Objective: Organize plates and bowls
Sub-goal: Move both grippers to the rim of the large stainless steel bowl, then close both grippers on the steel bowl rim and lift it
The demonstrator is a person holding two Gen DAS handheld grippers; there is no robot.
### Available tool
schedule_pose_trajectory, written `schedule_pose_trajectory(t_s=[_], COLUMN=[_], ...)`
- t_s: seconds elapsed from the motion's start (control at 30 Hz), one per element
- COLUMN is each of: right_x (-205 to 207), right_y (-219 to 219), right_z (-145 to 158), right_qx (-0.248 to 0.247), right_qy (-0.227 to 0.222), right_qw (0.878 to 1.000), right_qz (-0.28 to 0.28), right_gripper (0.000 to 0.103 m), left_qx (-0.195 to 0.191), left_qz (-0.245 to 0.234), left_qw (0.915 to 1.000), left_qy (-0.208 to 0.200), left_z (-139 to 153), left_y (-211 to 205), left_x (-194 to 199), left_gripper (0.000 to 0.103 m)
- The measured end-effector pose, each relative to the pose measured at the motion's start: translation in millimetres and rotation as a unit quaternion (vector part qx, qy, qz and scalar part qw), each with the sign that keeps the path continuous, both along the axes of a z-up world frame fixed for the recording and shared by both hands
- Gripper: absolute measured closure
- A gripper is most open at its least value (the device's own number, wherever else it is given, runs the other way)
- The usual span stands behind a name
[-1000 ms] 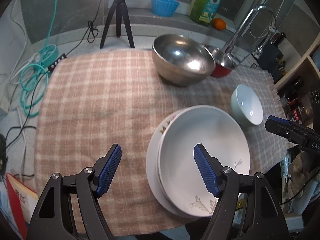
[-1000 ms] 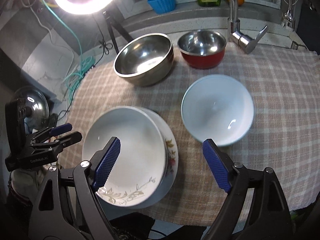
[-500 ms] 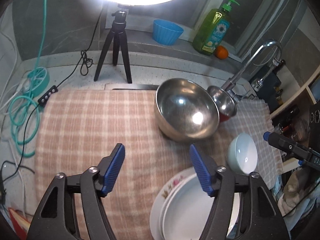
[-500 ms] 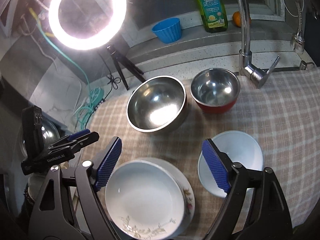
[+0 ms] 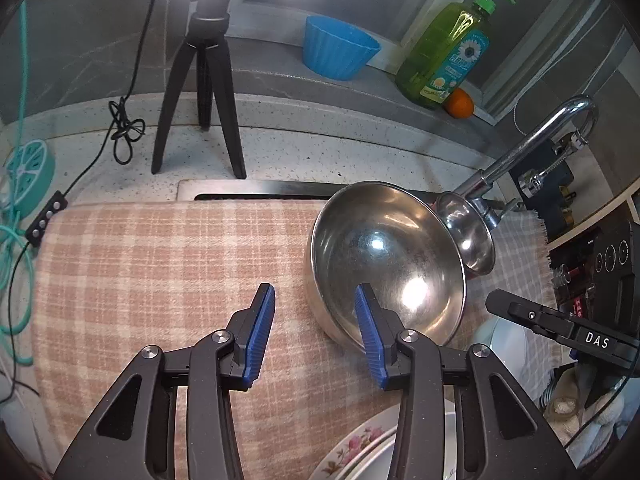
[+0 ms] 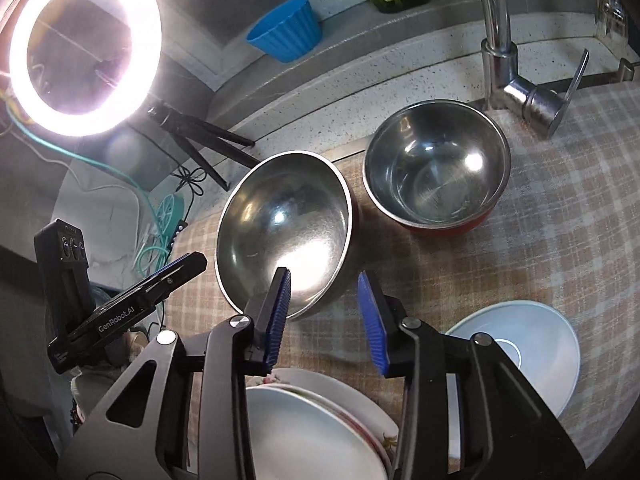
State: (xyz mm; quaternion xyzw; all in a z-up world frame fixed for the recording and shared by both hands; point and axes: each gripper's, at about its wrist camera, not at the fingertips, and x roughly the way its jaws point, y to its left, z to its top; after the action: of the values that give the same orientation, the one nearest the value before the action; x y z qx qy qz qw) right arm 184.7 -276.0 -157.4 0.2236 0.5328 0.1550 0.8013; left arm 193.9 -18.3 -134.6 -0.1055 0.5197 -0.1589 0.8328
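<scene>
Two hand-held grippers frame my view of the large steel bowl (image 5: 386, 264), which sits tilted on the checked cloth (image 5: 160, 264) covering the desk. My left hand-held gripper (image 5: 316, 336) has just been closing; its blue pads straddle the bowl's near rim, one outside on the cloth side and one over the inside wall, but a gap shows and I see no pad pressing the metal. My right hand-held gripper (image 6: 326, 316) has likewise just been closing; its left pad (image 6: 280, 312) lies over the bowl's interior and its right pad stands outside the rim above the cloth, again with no visible clamping. A smaller steel bowl with a red outside (image 6: 436, 168) stands just beside the large one, near the tap (image 6: 516, 80). A pale blue bowl (image 6: 524, 344) rests on the cloth to the right, near the right gripper. A white deep plate (image 6: 316, 432) lies stacked on a flowered plate (image 5: 352, 448) at the near edge. Behind the cloth are a tripod (image 5: 204, 96) bearing a ring light (image 6: 80, 44), a blue cup (image 5: 336, 48), a green soap bottle (image 5: 452, 56) and an orange (image 5: 460, 102).
</scene>
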Motion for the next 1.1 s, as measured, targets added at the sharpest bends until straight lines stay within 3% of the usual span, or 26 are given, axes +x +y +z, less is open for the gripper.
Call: schedule_pose_trajectory(t_s=[0.2,0.57,0.83,1.1], right_x=[12,24,25,17], right_y=[1,13,14,19], right_z=[-11,-25,-26,-23], right_qx=[-0.005,-0.019,-0.026,-0.019], right_qy=[0.013,0.028,0.029,0.030], right_qw=[1.000,0.999,0.999,0.999], right_qz=[0.000,0.010,0.014,0.022], right_gripper=[0.071,0.086,0.086,0.086], left_qx=[0.006,0.006,0.028,0.023], left_qz=[-0.005,-0.012,-0.029,-0.022], left_qw=[0.9999,0.9994,0.9988,0.9993], left_qy=[0.009,0.032,0.027,0.020], left_z=[-8,-24,-25,-15], left_y=[-5,-7,-20,-9], left_x=[12,21,18,5], left_gripper=[0.063,0.080,0.082,0.082])
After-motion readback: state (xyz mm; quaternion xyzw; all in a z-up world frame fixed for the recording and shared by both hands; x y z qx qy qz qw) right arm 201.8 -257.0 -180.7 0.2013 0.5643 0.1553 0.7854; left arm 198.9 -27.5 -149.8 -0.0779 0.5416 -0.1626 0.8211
